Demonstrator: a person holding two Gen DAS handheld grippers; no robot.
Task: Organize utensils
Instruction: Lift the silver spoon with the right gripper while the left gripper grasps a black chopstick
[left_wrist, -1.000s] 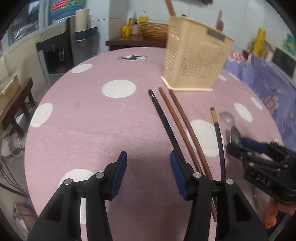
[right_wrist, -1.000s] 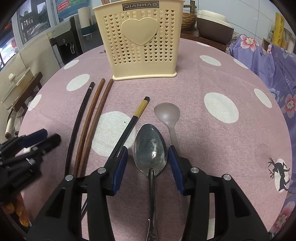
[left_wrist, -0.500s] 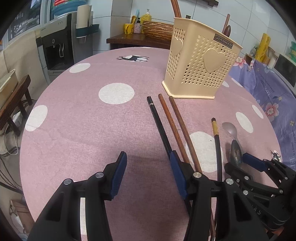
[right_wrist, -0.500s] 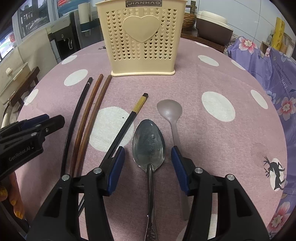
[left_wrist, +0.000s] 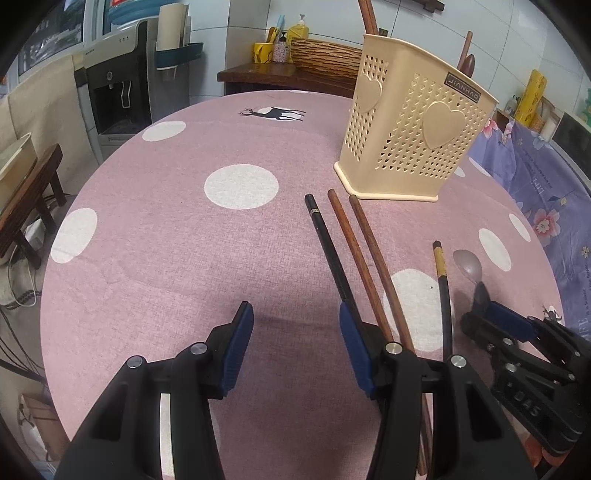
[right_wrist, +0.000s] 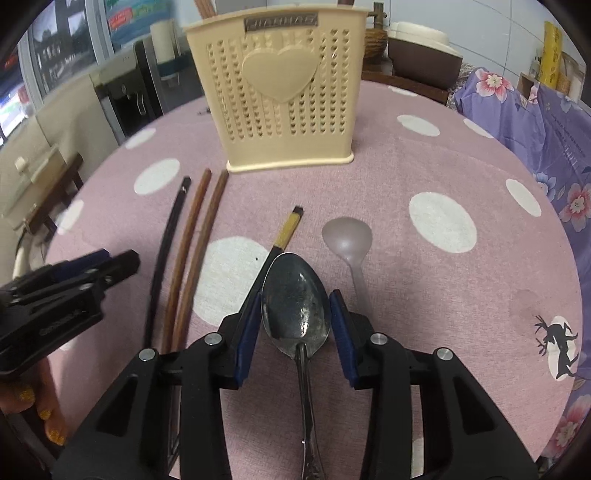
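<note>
Steel spoon (right_wrist: 295, 295) sits between my right gripper (right_wrist: 295, 325) pads as they close on its rounded bowl; it may squirt out. Left gripper (left_wrist: 291, 347) gapes empty.

On the far side of your table, the cream utensil holder (left_wrist: 413, 136) carries a small dark nameplate (left_wrist: 463, 88) near its top rim; in your left wrist view it reads "JIANHAO", upside down. In your right wrist view the same plate is too blurred to read. At the right edge of your left wrist view, the body of your right gripper (left_wrist: 480, 314) shows raised letters that look like "DAS".
</note>
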